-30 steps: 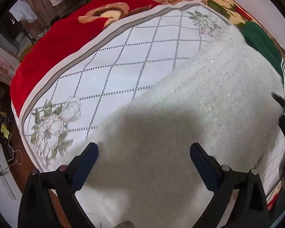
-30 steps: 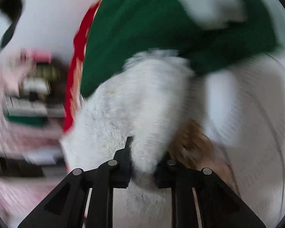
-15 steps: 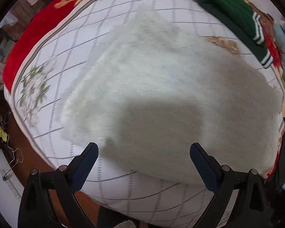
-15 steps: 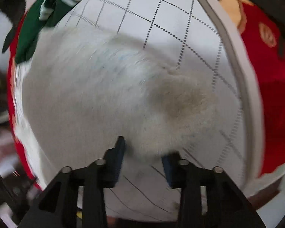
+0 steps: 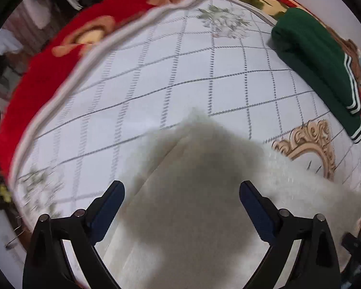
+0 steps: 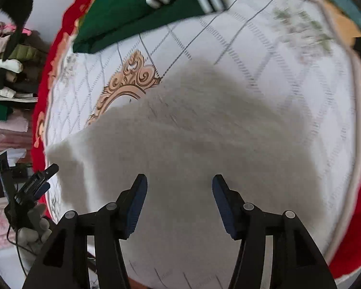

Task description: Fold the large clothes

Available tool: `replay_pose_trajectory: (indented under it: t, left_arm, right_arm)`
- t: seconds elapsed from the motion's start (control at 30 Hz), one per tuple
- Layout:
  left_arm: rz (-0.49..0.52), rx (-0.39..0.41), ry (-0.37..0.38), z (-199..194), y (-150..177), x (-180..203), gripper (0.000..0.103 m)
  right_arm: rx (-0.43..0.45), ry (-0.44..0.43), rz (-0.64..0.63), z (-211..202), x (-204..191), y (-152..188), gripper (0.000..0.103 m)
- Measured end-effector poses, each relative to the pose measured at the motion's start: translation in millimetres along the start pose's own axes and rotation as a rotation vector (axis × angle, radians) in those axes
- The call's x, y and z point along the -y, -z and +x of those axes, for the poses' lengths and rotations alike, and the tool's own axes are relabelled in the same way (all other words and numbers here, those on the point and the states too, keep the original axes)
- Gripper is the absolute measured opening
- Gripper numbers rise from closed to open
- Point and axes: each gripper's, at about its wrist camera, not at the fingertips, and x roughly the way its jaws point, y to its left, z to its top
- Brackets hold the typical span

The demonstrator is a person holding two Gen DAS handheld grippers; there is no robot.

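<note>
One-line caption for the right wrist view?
Open right claw above fuzzy white garment on the quilted bedspread; green sweater beyond.

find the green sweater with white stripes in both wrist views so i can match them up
Left wrist: green sweater at the upper right, beyond the white fluffy garment.
Right wrist: green sweater along the top, left of centre.
Shared landmark: the gold scroll print between sweater and garment.

Fuzzy, long-napped white knit garment (image 5: 204, 204), matt; beneath it smooth printed white cloth sheet (image 5: 156, 84); beyond sheet's edge plush red blanket (image 5: 43, 65); on sheet's far corner ribbed green knit sweater (image 5: 317, 60); matt black plastic gripper fingers (image 6: 132, 204) with silvery metal rivets
</note>
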Motion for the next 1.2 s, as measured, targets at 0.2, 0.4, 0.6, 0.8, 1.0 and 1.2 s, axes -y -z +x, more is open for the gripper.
replay_pose_trajectory:
  t: [0.2,0.4,0.6,0.8,1.0,1.2]
  left_arm:
    - [0.107,0.019,0.062,16.4,-11.6,14.3,0.006]
    - [0.058,0.125,0.048,-21.5,-5.6,-4.7,0.004]
    - [0.015,0.033,0.021,18.8,-8.8,-32.1,0.004]
    - [0.026,-0.002,0.051,34.6,-4.8,-35.0,0.012]
    - [-0.012,0.046,0.099,0.2,-0.9,-42.2,0.018]
    - [-0.179,0.138,0.179,-53.8,34.9,-75.8,0.098]
  right_arm:
    - [-0.011,0.034,0.009,27.2,-19.2,-20.9,0.06]
    - [-0.017,0.029,-0.035,-0.9,-32.9,-20.8,0.058]
    - [-0.107,0.104,-0.11,14.5,-46.3,-21.9,0.032]
    - [-0.239,0.225,-0.067,86.8,-48.3,-54.7,0.027]
    - [-0.306,0.25,-0.068,73.2,-59.1,-64.2,0.028]
    - [-0.207,0.129,-0.118,9.1,-68.3,-39.6,0.036]
